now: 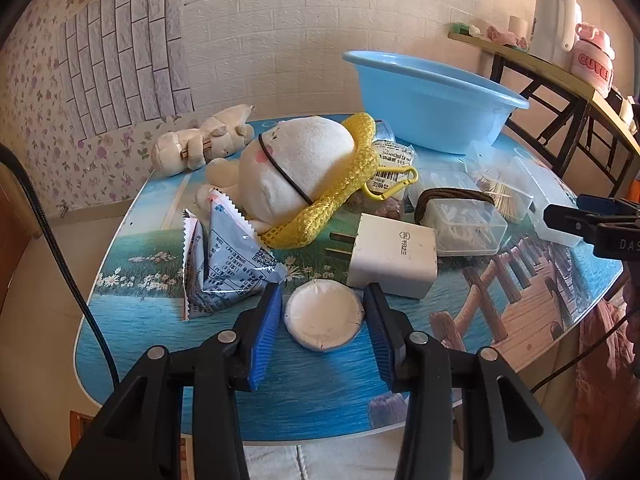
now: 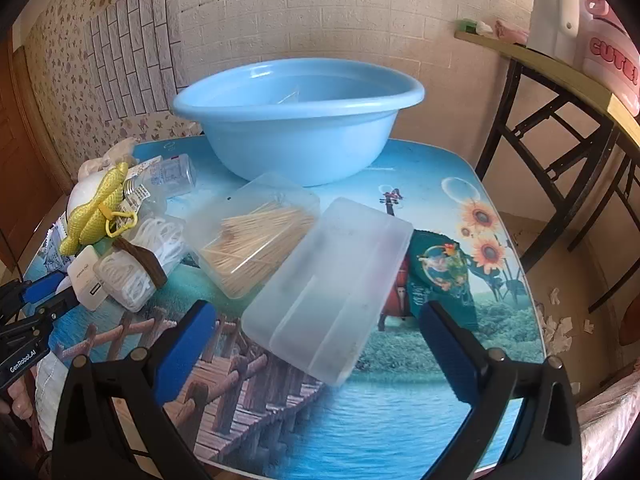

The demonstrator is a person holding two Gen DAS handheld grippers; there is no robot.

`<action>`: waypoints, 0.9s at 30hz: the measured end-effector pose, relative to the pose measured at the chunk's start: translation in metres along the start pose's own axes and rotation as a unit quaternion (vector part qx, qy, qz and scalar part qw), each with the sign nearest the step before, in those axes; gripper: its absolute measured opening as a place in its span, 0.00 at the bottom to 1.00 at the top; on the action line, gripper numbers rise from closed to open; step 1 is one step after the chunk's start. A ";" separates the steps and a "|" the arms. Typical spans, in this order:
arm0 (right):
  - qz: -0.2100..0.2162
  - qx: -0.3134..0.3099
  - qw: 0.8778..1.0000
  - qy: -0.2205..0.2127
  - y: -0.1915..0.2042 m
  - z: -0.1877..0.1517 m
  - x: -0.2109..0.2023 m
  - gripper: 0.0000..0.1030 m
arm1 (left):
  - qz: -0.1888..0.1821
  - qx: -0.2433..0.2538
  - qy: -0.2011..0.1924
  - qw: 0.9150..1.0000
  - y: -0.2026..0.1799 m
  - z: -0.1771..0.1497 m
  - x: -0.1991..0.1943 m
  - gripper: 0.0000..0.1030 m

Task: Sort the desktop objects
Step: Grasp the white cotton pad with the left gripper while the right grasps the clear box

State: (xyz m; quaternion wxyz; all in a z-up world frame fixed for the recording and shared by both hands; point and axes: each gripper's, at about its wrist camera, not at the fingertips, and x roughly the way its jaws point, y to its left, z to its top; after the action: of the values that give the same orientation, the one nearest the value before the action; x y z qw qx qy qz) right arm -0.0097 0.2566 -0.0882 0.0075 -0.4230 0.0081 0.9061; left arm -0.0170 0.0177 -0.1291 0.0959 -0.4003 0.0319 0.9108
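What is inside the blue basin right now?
The right wrist view shows part of the blue basin's interior: something clear and crinkled, perhaps plastic wrap, lies against the far wall. The near wall hides the bottom, so anything lying there cannot be seen.

Light blue basin (image 2: 296, 136). Table (image 1: 320, 392) printed with blue water, brown boardwalk, sunflowers. White charger (image 1: 394, 258), white round puck (image 1: 324, 316). Cream plush (image 1: 296, 172) with yellow mesh trim. Blue-white printed packet (image 1: 228, 264). Translucent frosted lid (image 2: 328, 288). Blue gripper pads (image 1: 264, 332).

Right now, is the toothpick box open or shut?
Open. The toothpick box has no lid on; toothpicks lie exposed, and a frosted lid lies beside it, overlapping one edge.
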 end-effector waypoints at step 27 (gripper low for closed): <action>0.051 -0.032 0.997 0.045 -0.039 -0.035 -0.020 0.61 | -0.012 0.014 0.016 1.000 -0.010 -0.002 0.007 1.00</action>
State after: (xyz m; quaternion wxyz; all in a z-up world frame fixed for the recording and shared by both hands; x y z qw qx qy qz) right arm 0.0310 0.2947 -0.0956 -0.0525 -0.4626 0.0006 0.8850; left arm -0.0180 0.0287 -0.1355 0.1120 -0.4136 0.0408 0.9026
